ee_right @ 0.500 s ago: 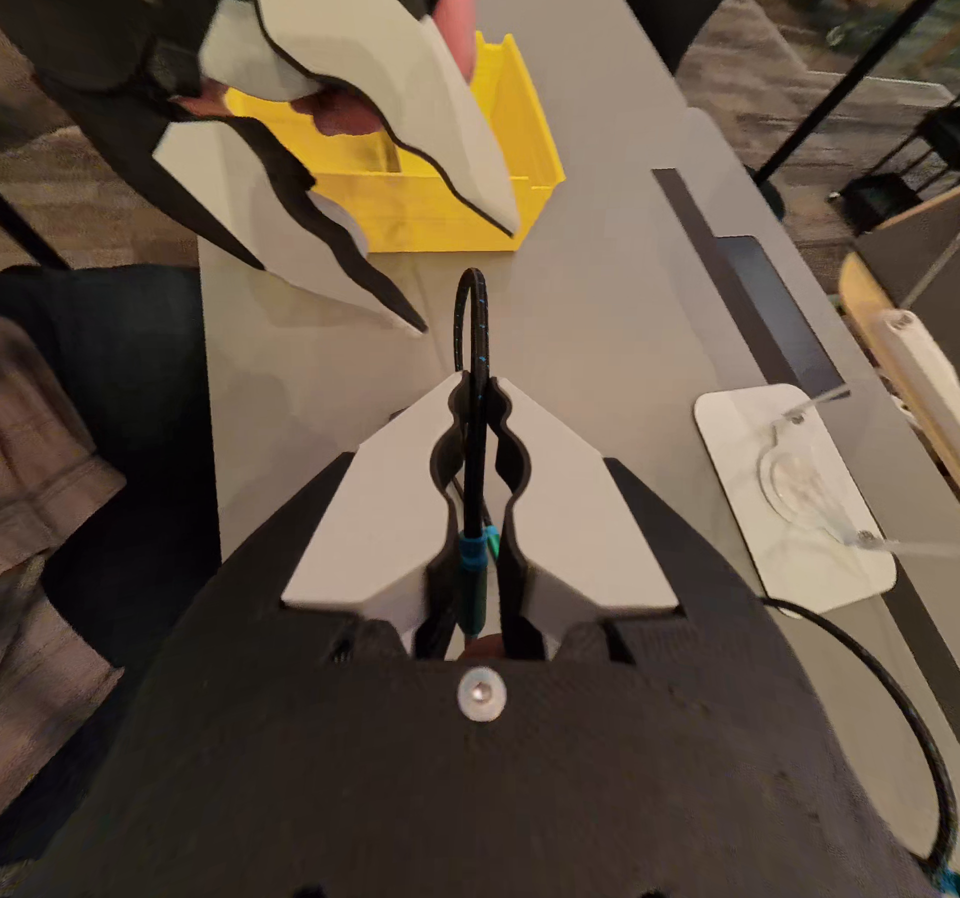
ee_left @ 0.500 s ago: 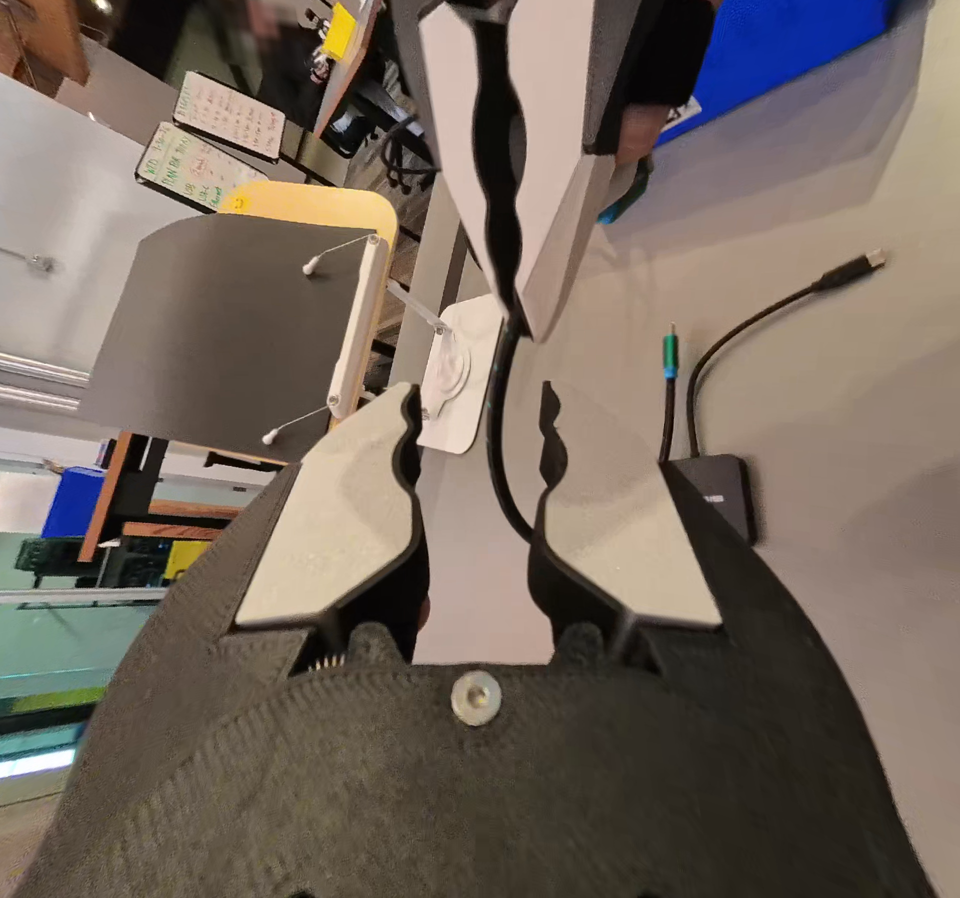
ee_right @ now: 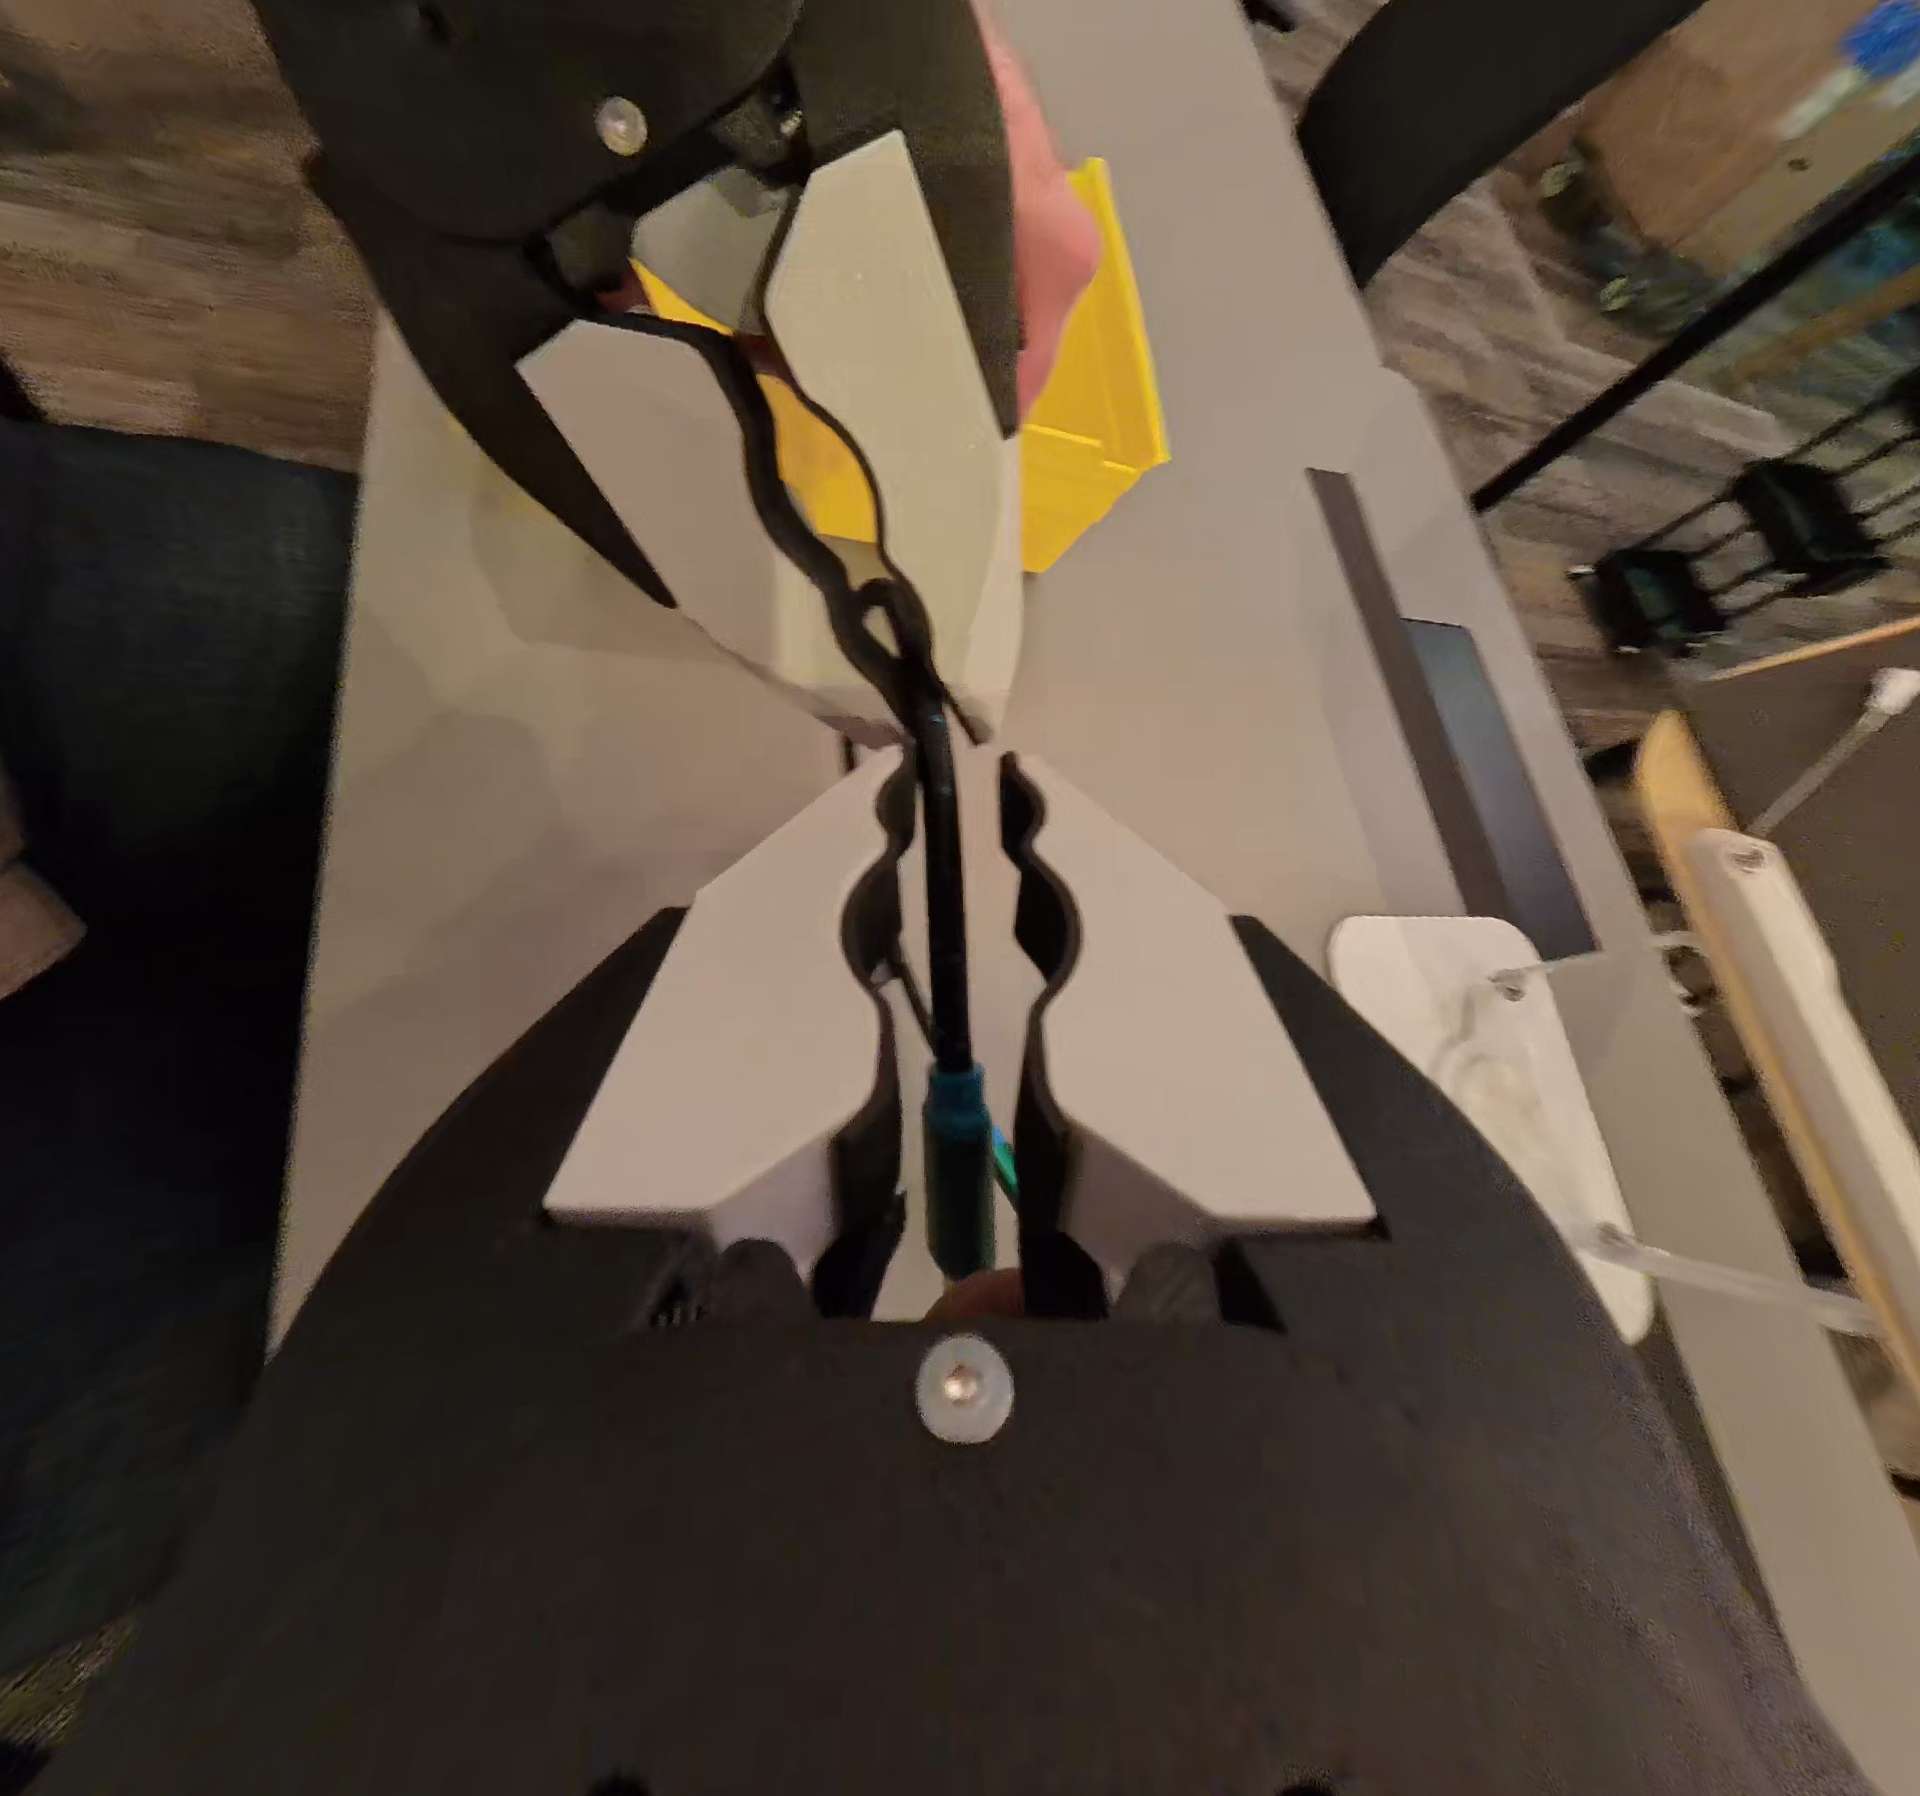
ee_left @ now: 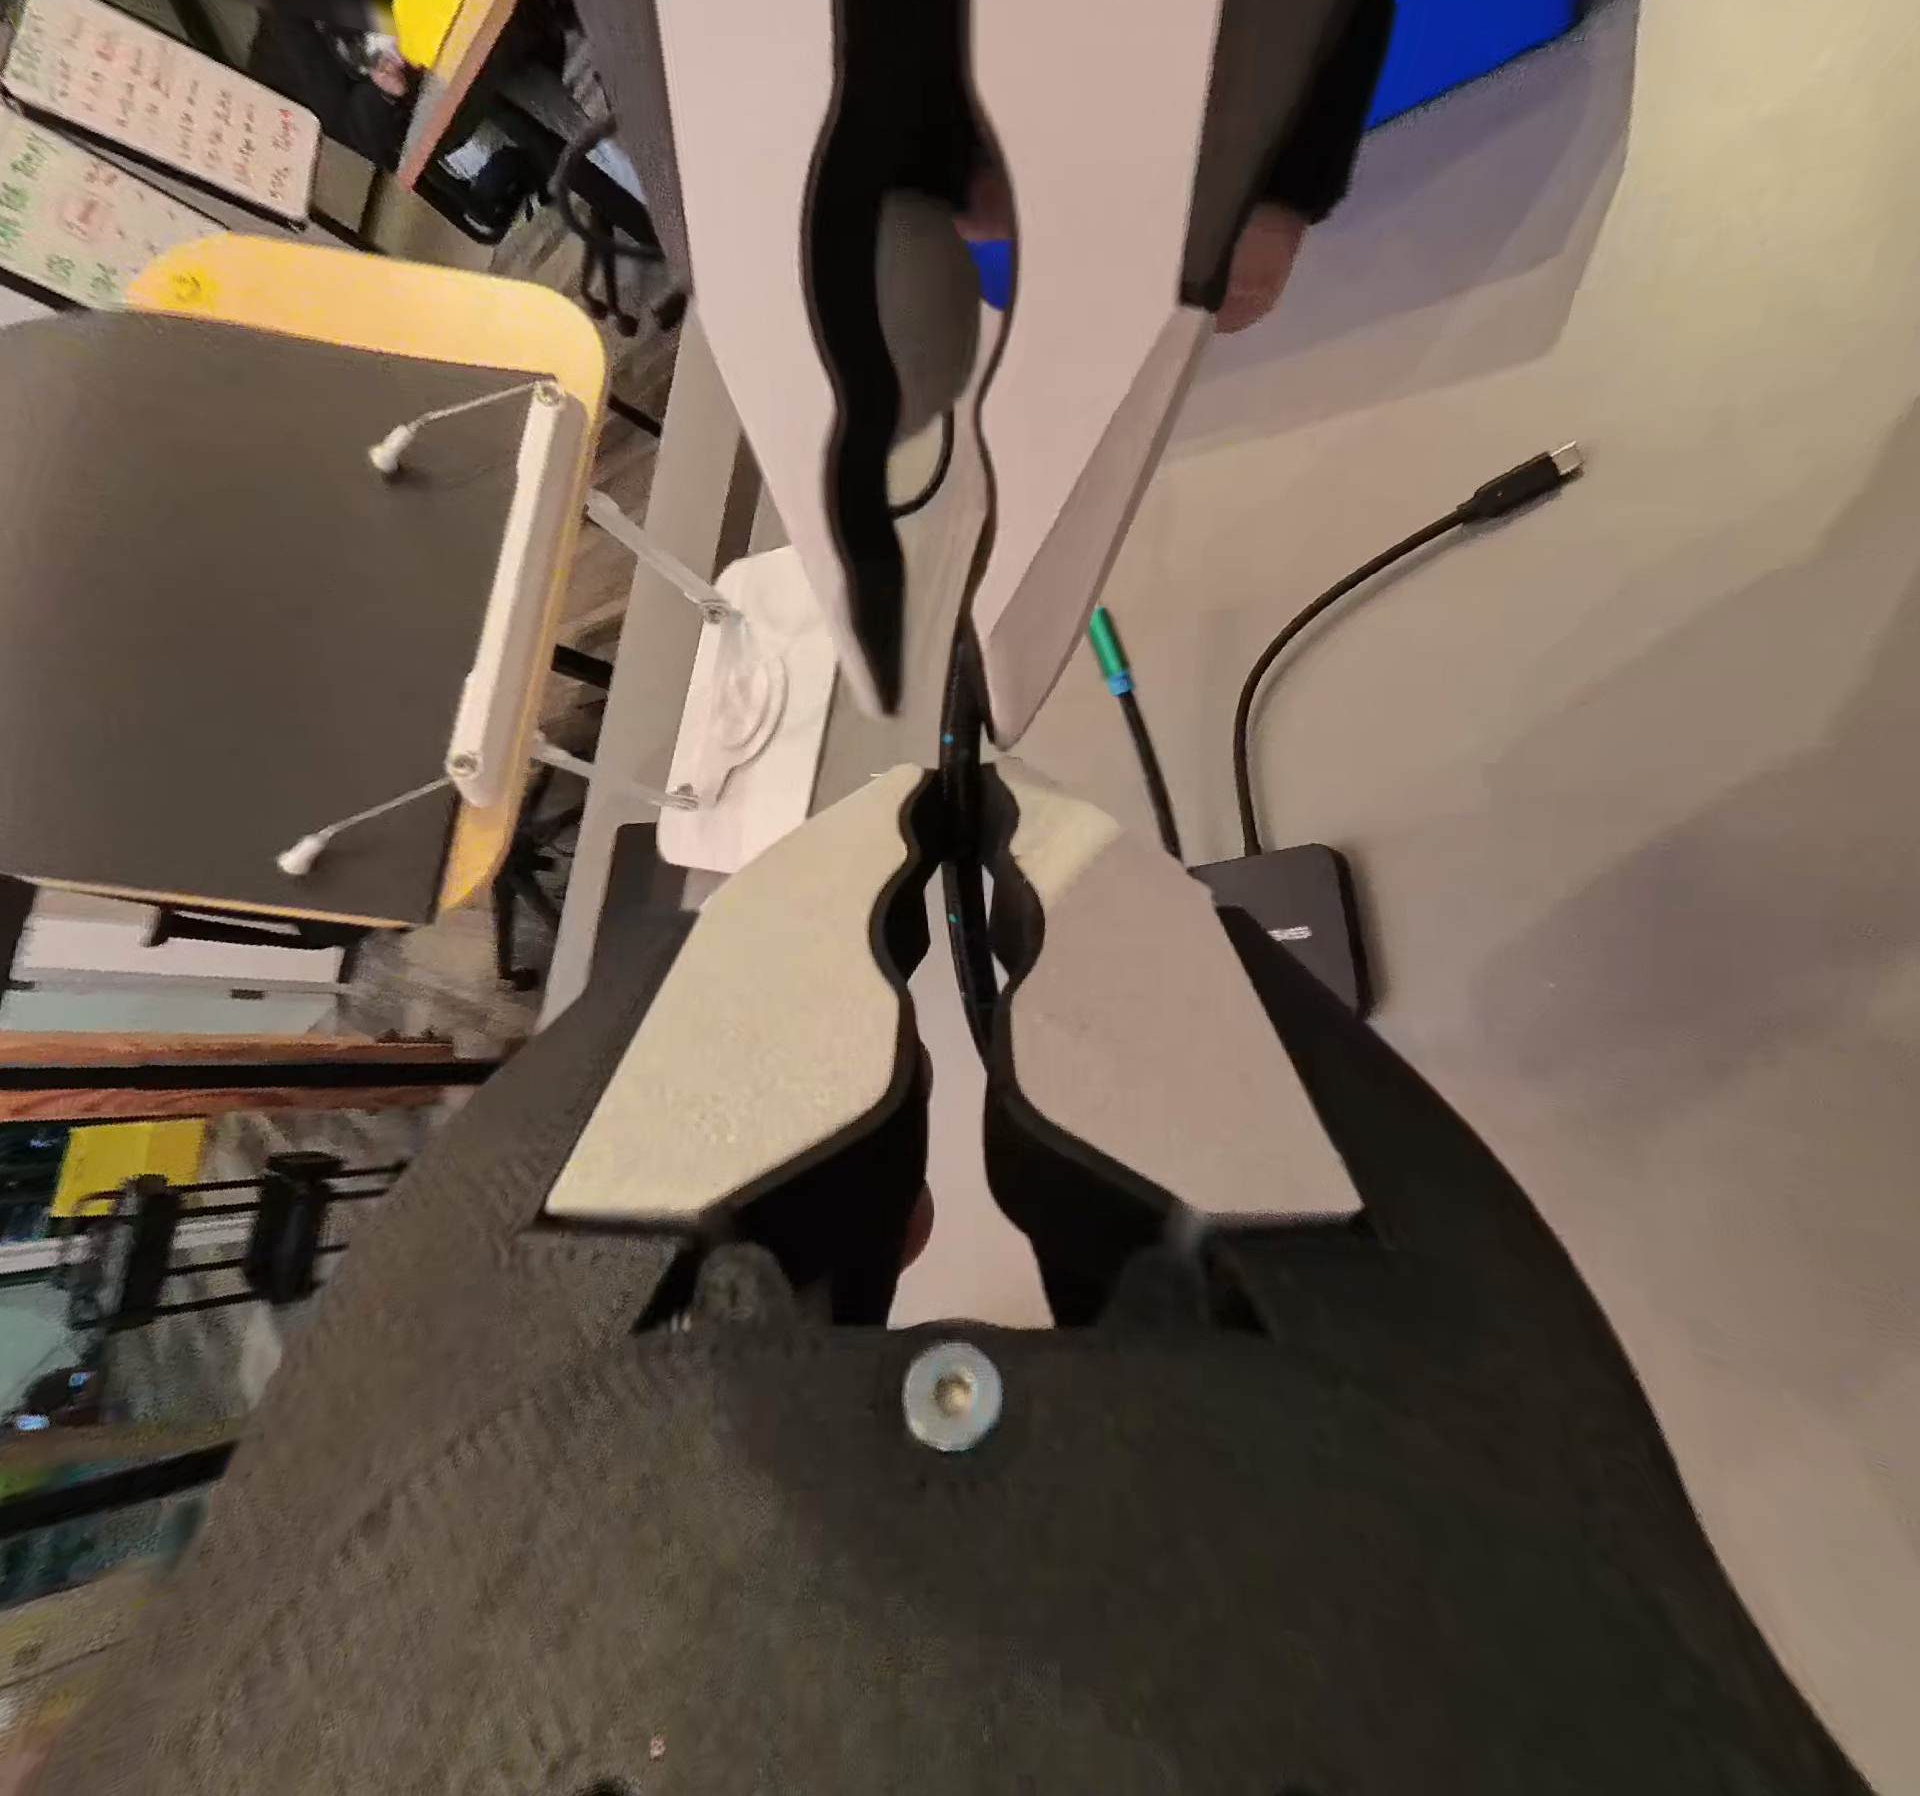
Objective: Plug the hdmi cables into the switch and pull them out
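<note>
A black hdmi cable (ee_left: 961,905) runs between both grippers above the grey table. My left gripper (ee_left: 958,785) is shut on the cable; the right wrist view shows it from the front, pinching the cable (ee_right: 940,811). My right gripper (ee_right: 954,759) has its jaws a little apart around the cable, whose teal-green plug (ee_right: 956,1164) lies deep between the fingers. The right gripper (ee_left: 940,707) hangs tip to tip over mine. The black switch (ee_left: 1294,915) lies on the table to the right, partly hidden by my right finger. A second cable with a green plug (ee_left: 1110,655) lies beside it.
The switch's own lead with a small plug (ee_left: 1538,479) curls to the right. A white stand base (ee_left: 748,707) sits at the table edge, also in the right wrist view (ee_right: 1475,1060). A yellow bin (ee_right: 1091,458) stands at the far end. A blue bin (ee_left: 1475,11) is behind. Less than 4 cm separates the two grippers' tips. Between my left fingertips and the black switch (ee_left: 1294,915) there is roughly 15 cm.
My left gripper has closed on the cable and moved up to the right gripper's tips. The right gripper's jaws, clamped on the cable before, now stand slightly apart.
</note>
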`<state>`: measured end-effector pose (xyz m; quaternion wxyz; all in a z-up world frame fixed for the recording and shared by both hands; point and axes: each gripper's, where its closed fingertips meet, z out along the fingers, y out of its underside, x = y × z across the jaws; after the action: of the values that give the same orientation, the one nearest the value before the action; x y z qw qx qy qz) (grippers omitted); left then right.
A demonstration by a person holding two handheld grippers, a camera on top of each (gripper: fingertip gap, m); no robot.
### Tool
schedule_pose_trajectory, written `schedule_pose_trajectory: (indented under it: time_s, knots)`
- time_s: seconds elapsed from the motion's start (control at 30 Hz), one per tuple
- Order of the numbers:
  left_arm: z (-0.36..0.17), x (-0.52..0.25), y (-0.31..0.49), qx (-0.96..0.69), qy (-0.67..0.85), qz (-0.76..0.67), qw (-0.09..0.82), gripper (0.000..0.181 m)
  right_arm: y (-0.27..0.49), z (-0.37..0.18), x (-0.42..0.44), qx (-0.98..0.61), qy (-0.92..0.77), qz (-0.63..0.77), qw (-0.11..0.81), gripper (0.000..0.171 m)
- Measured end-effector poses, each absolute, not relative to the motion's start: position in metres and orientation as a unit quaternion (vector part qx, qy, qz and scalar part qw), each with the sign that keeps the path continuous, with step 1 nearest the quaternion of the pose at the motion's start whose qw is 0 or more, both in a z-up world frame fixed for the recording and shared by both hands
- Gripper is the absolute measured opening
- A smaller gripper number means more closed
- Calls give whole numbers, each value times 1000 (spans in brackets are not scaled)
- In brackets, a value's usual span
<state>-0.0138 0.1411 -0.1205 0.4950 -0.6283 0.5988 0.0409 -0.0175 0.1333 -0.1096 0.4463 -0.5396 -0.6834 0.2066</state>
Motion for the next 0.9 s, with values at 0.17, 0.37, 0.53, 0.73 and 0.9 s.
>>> schedule_pose_trajectory:
  time_s: [0.17, 0.37, 0.53, 0.73, 0.9]
  knots:
    - [-119, -22, 149, -692, 518, -86, 496, 6, 149, -84, -1, -492, -671, 140, 536, 30]
    - [-114, -34, 162, -739, 402, -227, 490, 6, 169, -94, 9, -445, -682, -18, 581, 31]
    - [-116, -33, 160, -750, 366, -289, 470, 6, 197, -105, 14, -464, -656, -85, 589, 35]
    - [-112, -29, 158, -744, 329, -355, 461, 5, 205, -109, 17, -467, -642, -87, 602, 19]
    - [-114, -29, 157, -744, 340, -341, 463, 6, 201, -114, 18, -484, -647, -39, 588, 19]
